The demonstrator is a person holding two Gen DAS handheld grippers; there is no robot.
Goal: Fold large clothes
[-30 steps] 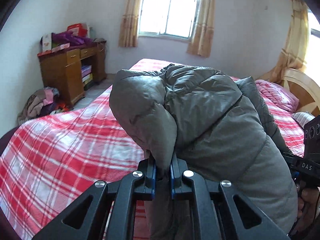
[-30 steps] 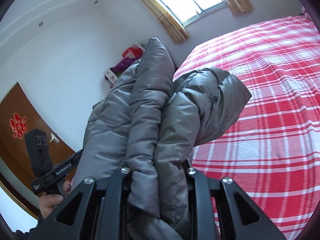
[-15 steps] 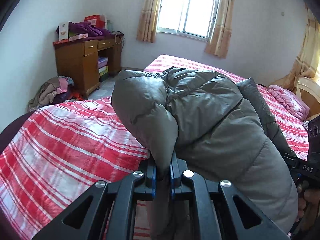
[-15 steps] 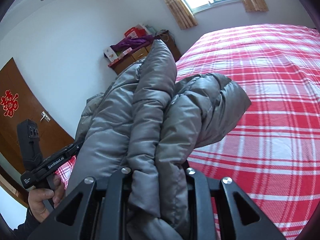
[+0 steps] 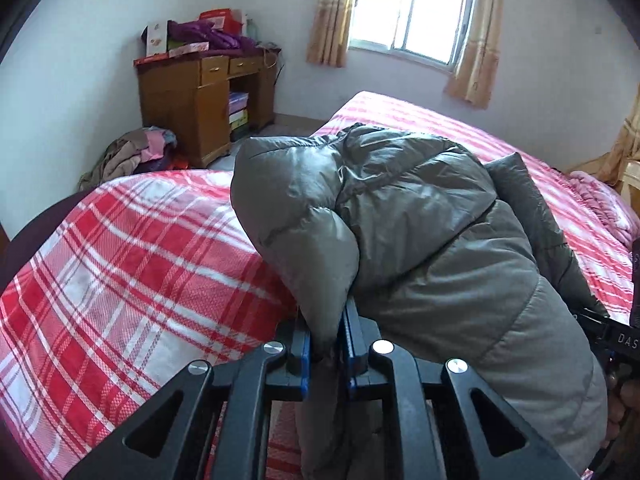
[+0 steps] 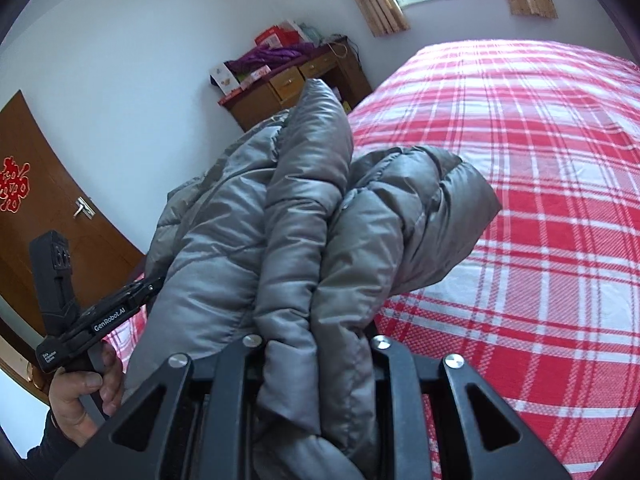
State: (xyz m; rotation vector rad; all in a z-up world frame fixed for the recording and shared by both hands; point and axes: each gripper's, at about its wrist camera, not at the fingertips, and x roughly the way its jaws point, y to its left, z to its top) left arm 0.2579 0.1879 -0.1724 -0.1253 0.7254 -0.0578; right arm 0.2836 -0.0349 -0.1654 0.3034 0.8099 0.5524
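A grey puffer jacket (image 5: 420,216) hangs bunched between both grippers above the bed with the red-and-white plaid cover (image 5: 132,264). My left gripper (image 5: 326,336) is shut on a thin fold of the jacket, with blue pads on each side of it. In the right wrist view my right gripper (image 6: 316,344) is shut on a thick bundle of the jacket (image 6: 304,216), which hides its fingertips. The left gripper's body (image 6: 100,316) and the hand holding it show at the left of that view.
A wooden desk (image 5: 200,96) piled with boxes and purple cloth stands against the far wall. A heap of clothes (image 5: 132,156) lies on the floor beside it. A window with curtains (image 5: 408,12) is behind the bed. A brown door (image 6: 48,208) is at left.
Both grippers have tilted downward with the jacket still held; more of the bed and desk shows in both views. Both grips are unchanged.
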